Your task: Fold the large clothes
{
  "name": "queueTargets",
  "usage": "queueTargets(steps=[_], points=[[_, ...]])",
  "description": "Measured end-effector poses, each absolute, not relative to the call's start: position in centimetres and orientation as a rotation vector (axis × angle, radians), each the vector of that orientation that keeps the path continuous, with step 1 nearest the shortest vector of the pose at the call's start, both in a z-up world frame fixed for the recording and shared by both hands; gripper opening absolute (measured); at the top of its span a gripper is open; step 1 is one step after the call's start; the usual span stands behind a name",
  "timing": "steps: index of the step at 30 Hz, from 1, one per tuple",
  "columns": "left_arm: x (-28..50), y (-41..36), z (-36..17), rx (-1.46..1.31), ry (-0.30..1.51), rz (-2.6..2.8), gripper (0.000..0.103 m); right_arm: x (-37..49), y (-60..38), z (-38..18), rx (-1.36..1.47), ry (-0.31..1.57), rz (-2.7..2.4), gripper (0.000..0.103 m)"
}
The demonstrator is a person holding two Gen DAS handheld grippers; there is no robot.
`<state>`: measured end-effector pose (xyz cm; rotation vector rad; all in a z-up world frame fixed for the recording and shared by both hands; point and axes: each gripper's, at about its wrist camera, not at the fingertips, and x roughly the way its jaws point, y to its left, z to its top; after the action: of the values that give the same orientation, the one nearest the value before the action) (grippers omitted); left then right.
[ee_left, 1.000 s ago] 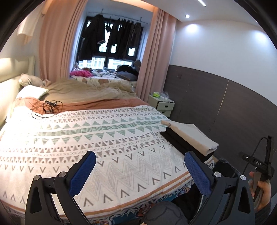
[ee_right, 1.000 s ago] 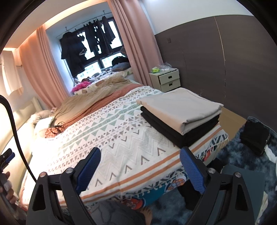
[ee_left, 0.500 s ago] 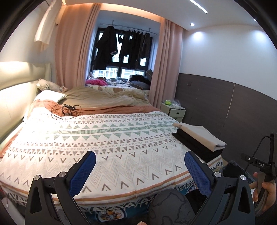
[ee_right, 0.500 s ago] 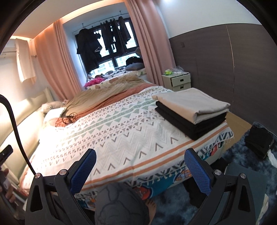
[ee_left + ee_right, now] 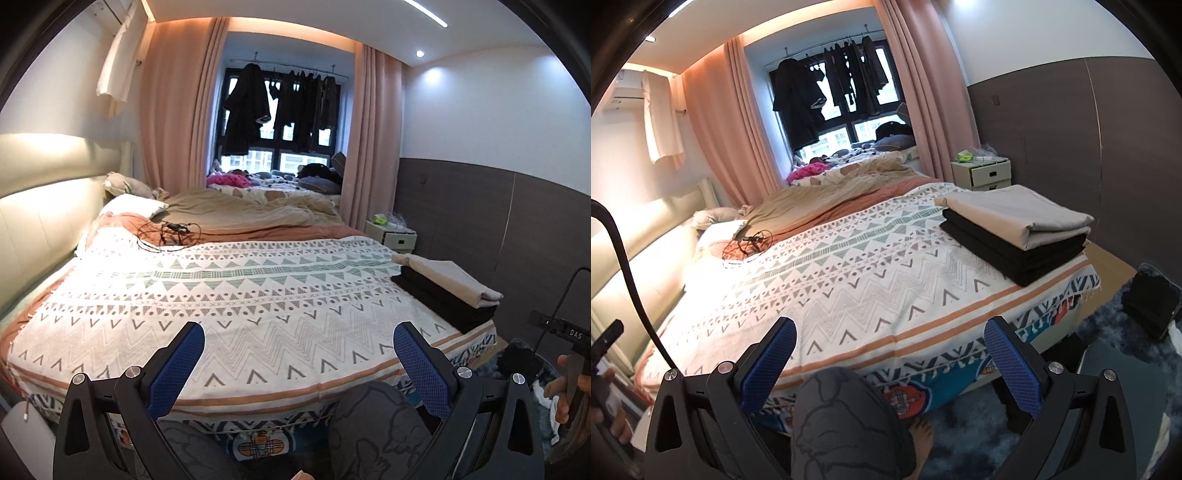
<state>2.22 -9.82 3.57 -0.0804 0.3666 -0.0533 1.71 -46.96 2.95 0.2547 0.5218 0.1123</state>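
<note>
Hovering over the bed point(image 5: 258, 295), left gripper point(image 5: 295, 358) w/ fingers spread wide, empty; right gripper point(image 5: 886, 354) same. Folded stack point(image 5: 1015, 236), beige on black, sits at bed's right front corner, long axis running away, nearer right gripper, well apart from both.

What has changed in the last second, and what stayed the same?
Both grippers pulled back from the bed and tilted up: more ceiling and the person's knees now show. The left gripper and right gripper remain open and empty; nothing was grasped or released. The folded stack of beige on black clothes stayed at the corner of the patterned bedspread.
</note>
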Motion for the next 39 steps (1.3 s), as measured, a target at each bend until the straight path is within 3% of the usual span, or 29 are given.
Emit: queueTargets(steps=[10,39], points=[[1.6,-9.3,2.4,-0.065,0.364,-0.034,0.102,1.9,-45.1,0.6,0.244,0.538,0.156,0.102],[0.7,-9.6,2.5,-0.062,0.350,-0.019,0.102,1.7,-44.4,1.3,0.217,0.512,0.156,0.102]])
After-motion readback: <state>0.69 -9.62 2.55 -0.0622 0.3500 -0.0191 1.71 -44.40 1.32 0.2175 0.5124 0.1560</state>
